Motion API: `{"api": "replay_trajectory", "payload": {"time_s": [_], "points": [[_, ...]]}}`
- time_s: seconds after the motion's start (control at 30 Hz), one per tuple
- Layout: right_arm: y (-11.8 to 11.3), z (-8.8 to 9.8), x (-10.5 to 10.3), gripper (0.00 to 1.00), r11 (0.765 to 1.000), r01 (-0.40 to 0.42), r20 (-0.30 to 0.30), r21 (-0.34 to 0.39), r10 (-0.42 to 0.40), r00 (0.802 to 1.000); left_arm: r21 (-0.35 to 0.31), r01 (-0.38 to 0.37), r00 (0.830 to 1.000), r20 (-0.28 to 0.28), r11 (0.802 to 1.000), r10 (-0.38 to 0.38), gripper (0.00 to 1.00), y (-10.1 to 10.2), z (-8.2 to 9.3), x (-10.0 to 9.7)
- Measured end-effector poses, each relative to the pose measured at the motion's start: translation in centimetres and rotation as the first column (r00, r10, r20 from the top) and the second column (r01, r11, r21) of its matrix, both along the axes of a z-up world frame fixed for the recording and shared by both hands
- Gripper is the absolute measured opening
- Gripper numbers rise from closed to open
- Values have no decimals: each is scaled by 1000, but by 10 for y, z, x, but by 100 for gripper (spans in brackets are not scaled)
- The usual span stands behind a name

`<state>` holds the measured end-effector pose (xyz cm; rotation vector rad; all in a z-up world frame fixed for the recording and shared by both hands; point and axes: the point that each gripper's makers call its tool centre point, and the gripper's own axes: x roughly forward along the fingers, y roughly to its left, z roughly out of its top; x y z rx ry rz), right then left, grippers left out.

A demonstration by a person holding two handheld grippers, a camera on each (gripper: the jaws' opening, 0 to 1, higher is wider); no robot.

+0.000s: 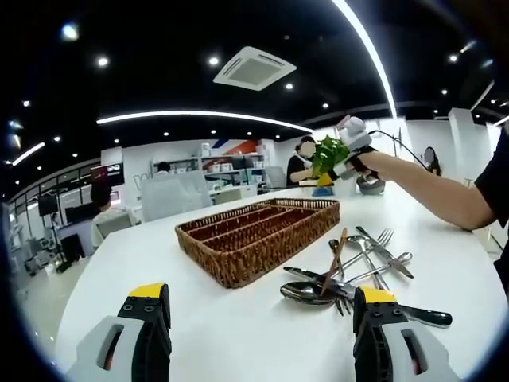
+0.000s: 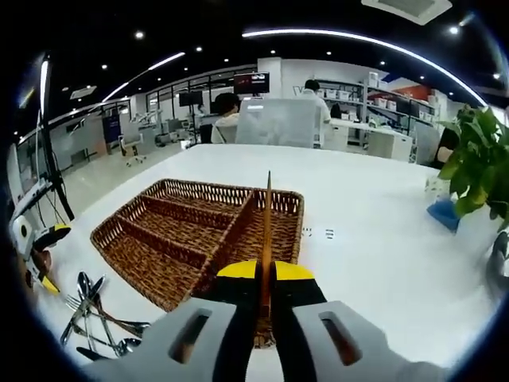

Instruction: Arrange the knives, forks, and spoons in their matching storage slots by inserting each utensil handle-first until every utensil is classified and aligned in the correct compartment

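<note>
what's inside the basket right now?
Nothing visible: the basket compartments look bare in both views. The right gripper, shut on a brown utensil, hides part of the near right section. The remaining cutlery pile lies outside.

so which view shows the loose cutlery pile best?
Left gripper view: the cutlery pile lies close ahead on the white table, forks and spoons distinguishable. Right gripper view shows it small at the lower-left edge.

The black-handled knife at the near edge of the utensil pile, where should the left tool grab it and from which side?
Probably by the black handle of the knife, which juts out of the pile toward the left tool, free of the other utensils. Come from the near, open table side; the blade end lies buried under spoons and forks.
</note>
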<state>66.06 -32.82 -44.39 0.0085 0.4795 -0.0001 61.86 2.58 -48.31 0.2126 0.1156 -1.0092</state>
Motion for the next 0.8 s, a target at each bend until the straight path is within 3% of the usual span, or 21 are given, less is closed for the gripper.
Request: {"api": "replay_trajectory", "payload": {"time_s": [0.2, 0.57, 0.8], "points": [[9, -19, -1, 3, 1000, -22, -70, -12, 21, 997, 5, 2, 1000, 3, 1000, -2, 100, -1, 0, -1], [9, -39, 6, 3, 999, -27, -122, -33, 22, 992, 12, 8, 1000, 7, 1000, -9, 100, -2, -1, -2], [11, -41, 7, 3, 998, -40, -139, -51, 32, 990, 9, -3, 1000, 10, 1000, 3, 100, -1, 1, 0]]}}
